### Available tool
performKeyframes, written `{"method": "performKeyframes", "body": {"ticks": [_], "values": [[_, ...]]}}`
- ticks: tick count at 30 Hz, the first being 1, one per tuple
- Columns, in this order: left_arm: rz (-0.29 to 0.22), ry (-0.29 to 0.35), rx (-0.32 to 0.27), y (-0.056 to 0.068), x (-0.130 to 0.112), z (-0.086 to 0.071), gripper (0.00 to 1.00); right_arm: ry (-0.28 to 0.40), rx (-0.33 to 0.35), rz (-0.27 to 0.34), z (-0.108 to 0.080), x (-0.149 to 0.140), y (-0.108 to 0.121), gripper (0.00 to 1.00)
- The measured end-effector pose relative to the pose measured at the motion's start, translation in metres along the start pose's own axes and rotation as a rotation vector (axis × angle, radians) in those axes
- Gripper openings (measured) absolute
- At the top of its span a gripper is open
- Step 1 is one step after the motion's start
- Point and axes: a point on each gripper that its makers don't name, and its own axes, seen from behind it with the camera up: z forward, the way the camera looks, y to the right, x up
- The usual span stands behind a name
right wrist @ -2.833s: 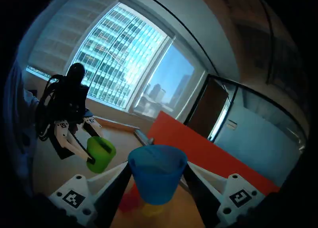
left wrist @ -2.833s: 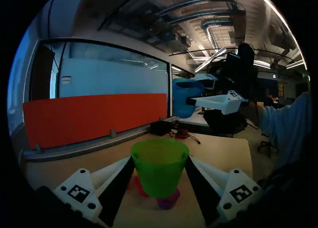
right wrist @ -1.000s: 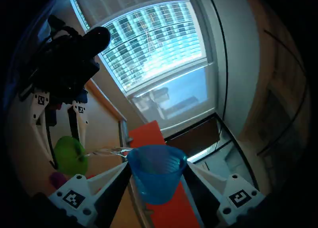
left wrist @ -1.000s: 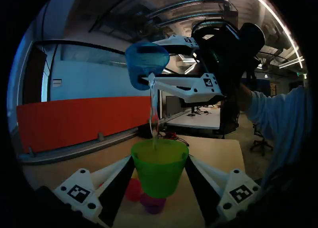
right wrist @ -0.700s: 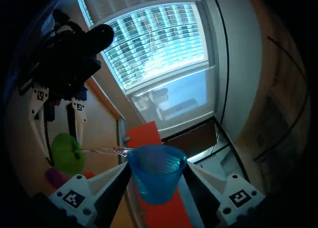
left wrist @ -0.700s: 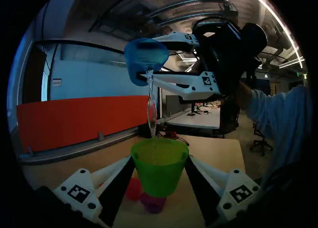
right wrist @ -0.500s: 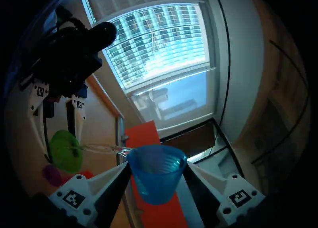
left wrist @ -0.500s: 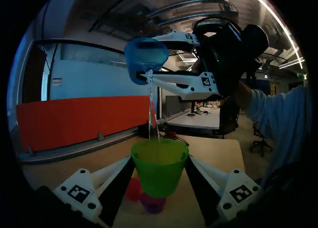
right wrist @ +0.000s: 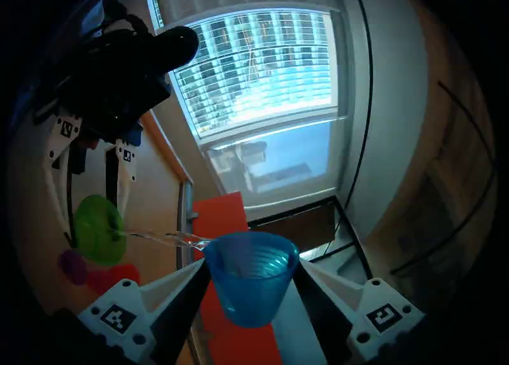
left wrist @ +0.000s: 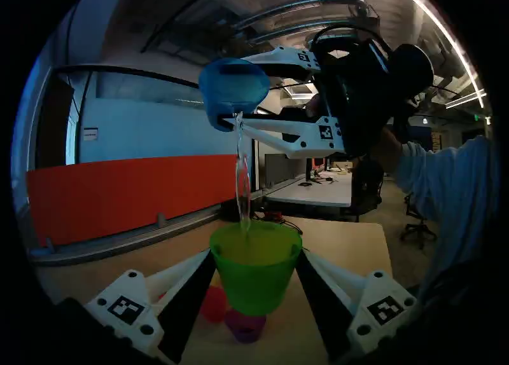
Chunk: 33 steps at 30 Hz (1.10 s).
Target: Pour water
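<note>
Left gripper view: the left gripper [left wrist: 254,263] has its jaws clamped on the green cup [left wrist: 256,285] at 6 o'clock. A thin water stream [left wrist: 242,180] drops in from the tipped blue cup [left wrist: 230,88] at 12. A wobble or harder tip probably splashes the table [left wrist: 356,238].

Right gripper view: the right gripper [right wrist: 252,279] has its jaws clamped on the blue cup, with what looks like some water inside. The green cup is at 9, fill level hidden.

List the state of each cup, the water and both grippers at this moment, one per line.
blue cup: tipped, pouring.
green cup: upright, held above the table, catching water.
water stream: falling from the blue cup's rim into the green cup.
left gripper: shut on the green cup.
right gripper: shut on the blue cup.
purple cup: on the table, untouched.
red cup: on the table beside the purple cup.
</note>
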Motion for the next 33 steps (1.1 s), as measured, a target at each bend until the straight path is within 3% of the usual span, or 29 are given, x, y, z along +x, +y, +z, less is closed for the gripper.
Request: {"method": "performKeyframes", "body": {"ticks": [33], "values": [[0.009, 0.0, -0.008, 0.008, 0.006, 0.002, 0.85, -0.004, -0.045, -0.187, -0.007, 0.002, 0.024, 0.89]]}}
